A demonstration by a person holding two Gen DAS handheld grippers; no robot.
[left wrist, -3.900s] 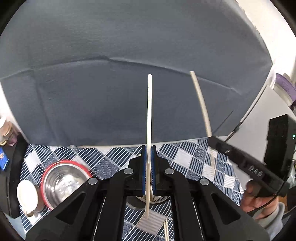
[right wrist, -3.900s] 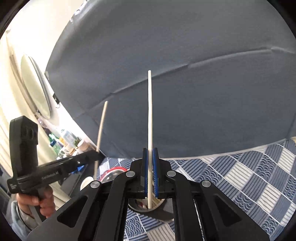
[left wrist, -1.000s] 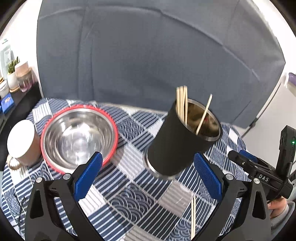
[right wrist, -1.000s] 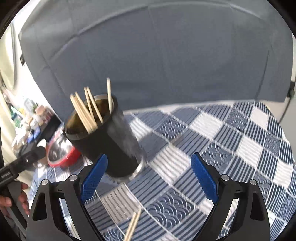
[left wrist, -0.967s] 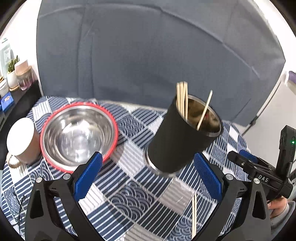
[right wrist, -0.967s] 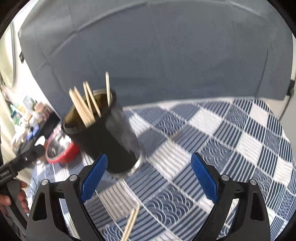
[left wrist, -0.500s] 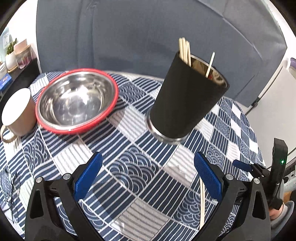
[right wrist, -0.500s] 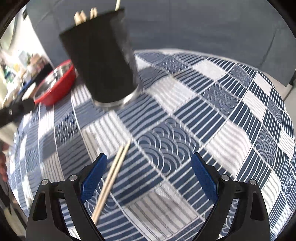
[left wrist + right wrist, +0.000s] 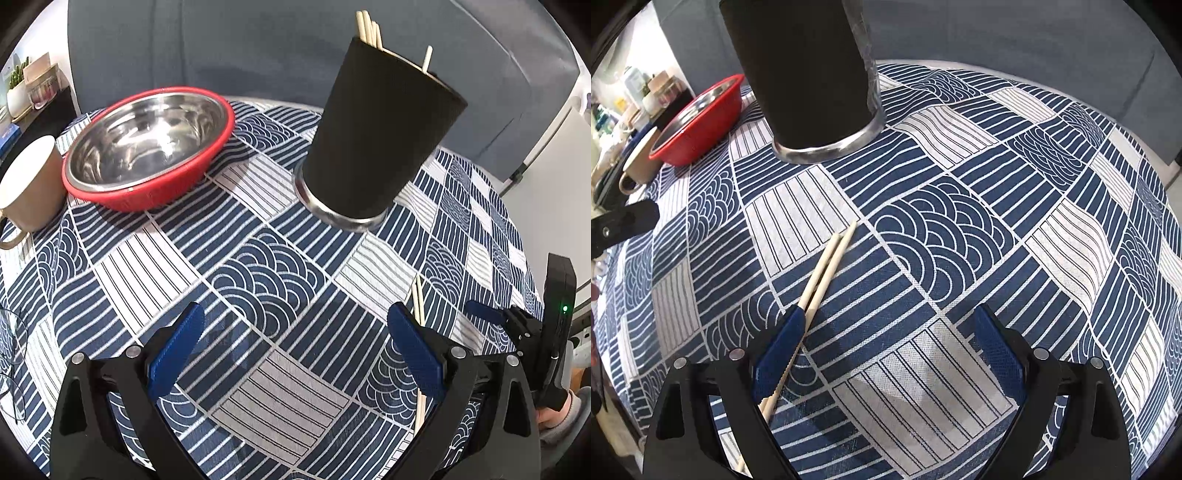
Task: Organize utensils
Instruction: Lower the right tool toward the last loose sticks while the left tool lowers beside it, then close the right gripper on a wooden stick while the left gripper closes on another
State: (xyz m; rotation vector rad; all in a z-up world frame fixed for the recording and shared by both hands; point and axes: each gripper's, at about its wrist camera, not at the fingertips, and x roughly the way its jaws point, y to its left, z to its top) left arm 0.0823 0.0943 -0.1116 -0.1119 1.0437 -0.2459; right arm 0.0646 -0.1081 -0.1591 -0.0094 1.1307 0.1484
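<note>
A black utensil holder (image 9: 373,136) with a steel base stands on the blue patterned tablecloth and holds several wooden chopsticks (image 9: 369,31). It also shows in the right wrist view (image 9: 809,74). Two loose chopsticks (image 9: 827,273) lie side by side on the cloth; in the left wrist view the chopsticks (image 9: 418,306) run under my right finger. My left gripper (image 9: 295,350) is open and empty above the cloth. My right gripper (image 9: 886,354) is open and empty, its left finger over the loose chopsticks.
A red-rimmed steel bowl (image 9: 147,140) and a beige mug (image 9: 27,188) stand at the left of the round table. The other gripper (image 9: 554,332) shows at the right edge. A grey backdrop stands behind. A shelf with jars (image 9: 33,92) is far left.
Both grippers were shut on one chopstick each; now both are open and empty. They have dropped low toward the cloth, and the right one has come over the two loose chopsticks.
</note>
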